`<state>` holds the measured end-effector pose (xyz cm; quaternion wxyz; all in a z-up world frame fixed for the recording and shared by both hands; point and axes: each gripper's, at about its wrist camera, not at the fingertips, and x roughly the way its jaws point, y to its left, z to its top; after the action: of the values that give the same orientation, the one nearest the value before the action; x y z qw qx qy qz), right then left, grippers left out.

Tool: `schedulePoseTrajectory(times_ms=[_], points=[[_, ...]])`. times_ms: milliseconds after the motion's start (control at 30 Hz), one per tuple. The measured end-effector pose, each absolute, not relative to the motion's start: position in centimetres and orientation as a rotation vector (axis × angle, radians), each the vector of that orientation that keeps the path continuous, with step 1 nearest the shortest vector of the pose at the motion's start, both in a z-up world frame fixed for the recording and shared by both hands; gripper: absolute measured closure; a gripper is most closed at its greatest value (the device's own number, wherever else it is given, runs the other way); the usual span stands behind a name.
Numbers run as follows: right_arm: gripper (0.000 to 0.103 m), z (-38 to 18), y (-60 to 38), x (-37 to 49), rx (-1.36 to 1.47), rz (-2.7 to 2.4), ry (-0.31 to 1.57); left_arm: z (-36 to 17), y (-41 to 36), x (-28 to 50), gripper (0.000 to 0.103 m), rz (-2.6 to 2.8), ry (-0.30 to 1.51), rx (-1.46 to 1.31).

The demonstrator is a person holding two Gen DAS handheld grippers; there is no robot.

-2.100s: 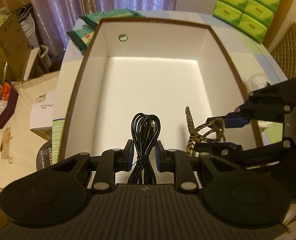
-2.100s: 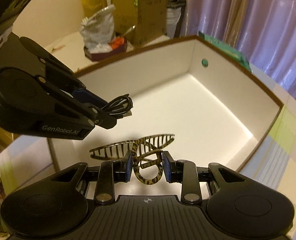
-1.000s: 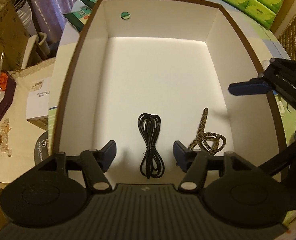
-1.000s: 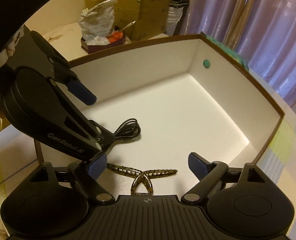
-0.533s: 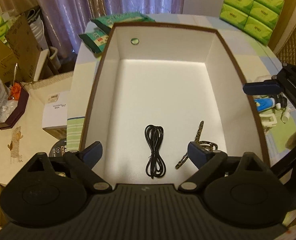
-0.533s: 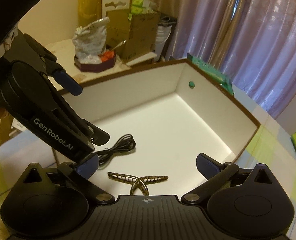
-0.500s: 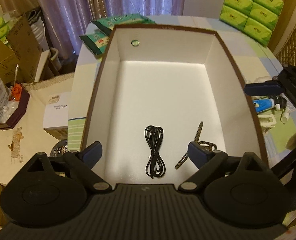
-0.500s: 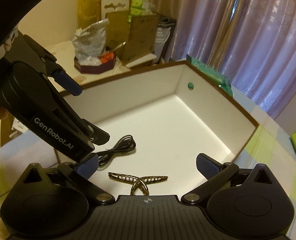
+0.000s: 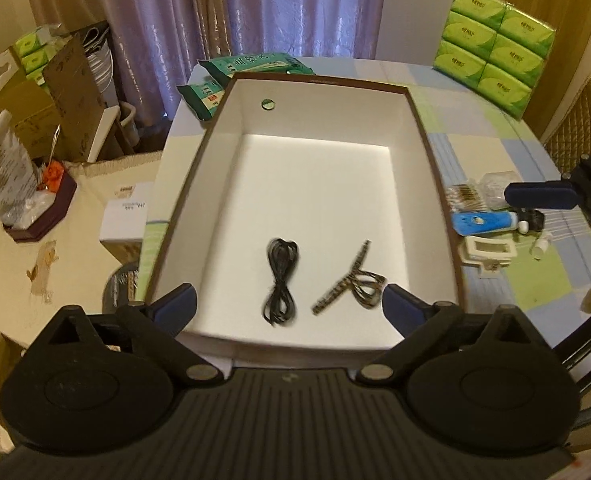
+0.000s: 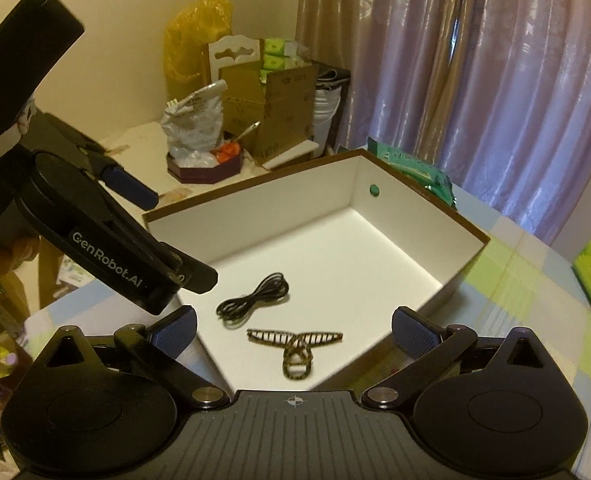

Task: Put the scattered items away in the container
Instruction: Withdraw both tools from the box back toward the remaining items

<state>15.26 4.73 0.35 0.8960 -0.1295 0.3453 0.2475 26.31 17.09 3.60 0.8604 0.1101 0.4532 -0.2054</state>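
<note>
Lying on the white floor of the box (image 9: 199,168), near its front wall: coiled black cable (image 9: 281,280) and, just beside it but apart, tortoiseshell hair clip (image 9: 353,282). Left gripper (image 9: 291,308) fingers spread wide, empty; side reads "GenRobot.AI" in right wrist view. Right gripper (image 10: 293,330) fingers likewise released, empty. Blue tube (image 9: 483,222) on counter (image 9: 507,280) outside box; its print unreadable.

A white box with a brown rim (image 9: 435,152) sits open on the surface, holding a coiled black cable (image 9: 281,280) flat on its floor near the front wall, with a leopard-print hair claw (image 9: 353,282) lying just beside it, apart.
</note>
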Motion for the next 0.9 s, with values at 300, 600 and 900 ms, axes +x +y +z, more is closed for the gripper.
schedulePoseTrajectory(times_ms=[300,600,900], points=[[0.002,0.8,0.8,11.1,-0.231,0.538,0.730,3.4,15.7,21.3,0.005,-0.411,0.988,0.183],[0.002,0.9,-3.7,8.2,-0.190,0.521,0.751,3.5,12.8,17.9,0.005,-0.432,1.005,0.181],[0.002,0.2,-9.5,6.0,-0.119,0.434,0.799,3.2,8.6,15.8,0.005,-0.503,1.010,0.184]])
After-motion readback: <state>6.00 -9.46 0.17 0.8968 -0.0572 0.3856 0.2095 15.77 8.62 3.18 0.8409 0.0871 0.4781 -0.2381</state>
